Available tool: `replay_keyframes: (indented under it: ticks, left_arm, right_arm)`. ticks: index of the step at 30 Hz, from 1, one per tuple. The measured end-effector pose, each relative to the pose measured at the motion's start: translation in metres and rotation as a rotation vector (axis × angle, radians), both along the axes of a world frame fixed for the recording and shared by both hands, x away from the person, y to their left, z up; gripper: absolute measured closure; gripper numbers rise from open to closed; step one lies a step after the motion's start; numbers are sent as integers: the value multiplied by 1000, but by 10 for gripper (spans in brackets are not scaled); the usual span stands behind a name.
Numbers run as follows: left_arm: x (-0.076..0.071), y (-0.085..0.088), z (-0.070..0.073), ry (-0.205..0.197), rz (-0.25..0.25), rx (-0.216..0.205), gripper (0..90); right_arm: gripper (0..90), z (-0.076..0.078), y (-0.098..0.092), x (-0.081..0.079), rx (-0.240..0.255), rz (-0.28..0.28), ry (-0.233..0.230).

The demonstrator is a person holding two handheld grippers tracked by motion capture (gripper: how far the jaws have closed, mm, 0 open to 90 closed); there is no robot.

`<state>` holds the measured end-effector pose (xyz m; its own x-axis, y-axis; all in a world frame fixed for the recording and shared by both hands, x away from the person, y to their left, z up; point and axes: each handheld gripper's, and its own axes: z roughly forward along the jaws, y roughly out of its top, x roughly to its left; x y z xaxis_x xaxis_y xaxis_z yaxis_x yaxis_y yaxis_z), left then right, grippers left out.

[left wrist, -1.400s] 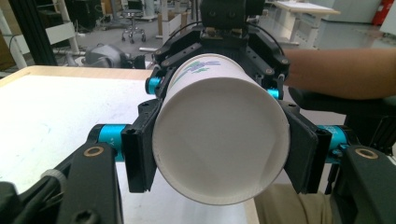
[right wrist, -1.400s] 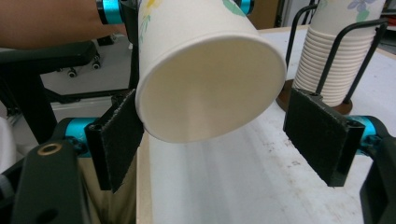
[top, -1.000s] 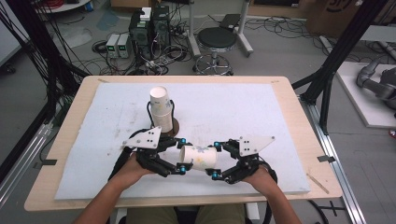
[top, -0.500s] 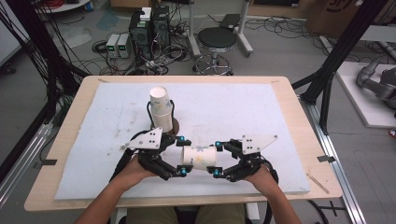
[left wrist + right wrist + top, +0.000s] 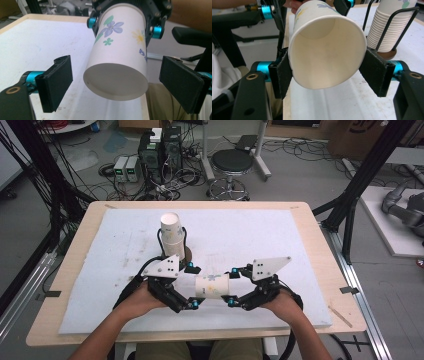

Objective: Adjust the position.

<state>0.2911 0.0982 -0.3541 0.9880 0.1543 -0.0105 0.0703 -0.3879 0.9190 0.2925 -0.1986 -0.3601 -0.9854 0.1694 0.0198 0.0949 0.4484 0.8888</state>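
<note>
Nearest me, at the near edge of the white foam-covered wooden table point(image 5: 300, 235), I hold a white paper cup printed with blue and yellow flowers point(image 5: 212, 286) on its side in the air between my two tools. My right gripper point(image 5: 325, 72) has it: both black pads press the cup's wall close to the open rim, and the rim looks slightly squeezed out of round. My left gripper point(image 5: 125, 82) stands wide, its jaws on either side of the cup's closed base with clear gaps, touching nothing.

As I judge it, the danger lies in that rim grip. Thin paper gives, so a harder squeeze would crease the mouth, and a softer one could let the cup slide and drop to the table. If I bring the left jaws together off-centre, they could knock the base sideways and twist it out of the right pads.

Farther off, left of centre, a black wire holder with a tall stack of white paper cups point(image 5: 171, 236) stands upright; a careless swing could tip it.
</note>
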Motion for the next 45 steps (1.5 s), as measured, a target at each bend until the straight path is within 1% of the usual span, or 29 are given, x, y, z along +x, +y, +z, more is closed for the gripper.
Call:
replay_keyframes:
  ticks: [1,3,6,8,9,13,17,21,23,27,30,35,37,38,39,41,44,45]
  left_arm:
    - [1,0,1,-8,-10,18,118]
    - [1,-2,2,-7,-11,35,121]
    - [2,-3,3,-19,-18,69,123]
    - [3,-4,4,-21,-17,79,124]
    - [3,-4,4,-23,-17,90,126]
    - [4,-6,5,-28,-15,128,139]
    - [4,-9,5,-41,-26,173,148]
    - [4,-12,4,-48,-37,211,157]
    - [5,-14,5,-53,-46,225,166]
    - [5,-18,6,-46,-51,242,174]
    - [7,-21,6,-40,-57,253,181]
    - [7,-25,4,-39,-62,273,191]
    - [7,-27,3,-37,-68,282,201]
    - [7,-28,2,-35,-70,286,207]
    - [8,-29,2,-38,-72,298,211]
    - [8,-30,0,-34,-71,303,214]
    - [8,-32,-1,-26,-84,314,256]
    - [9,-32,-1,-29,-85,319,266]
  right_arm:
    - [306,3,1,1,-19,0,-9]
    - [306,9,3,3,-65,7,-21]
    - [305,17,8,4,-133,13,-35]
    - [305,23,11,5,-176,16,-47]
    - [305,24,12,5,-186,16,-46]
    - [305,34,20,7,-269,26,-60]
    - [305,39,27,8,-332,30,-59]
    - [305,43,34,9,-381,37,-64]
    - [304,45,37,10,-407,45,-70]
    - [304,47,43,9,-468,44,-74]
    - [303,47,47,9,-493,51,-83]
    - [303,48,53,8,-543,55,-79]
    - [302,48,55,9,-552,65,-88]
    - [302,49,56,8,-566,57,-72]
    - [302,49,57,8,-571,62,-71]
    - [302,49,59,8,-585,65,-70]
    - [302,49,61,7,-599,68,-64]
    - [302,48,61,7,-604,67,-68]
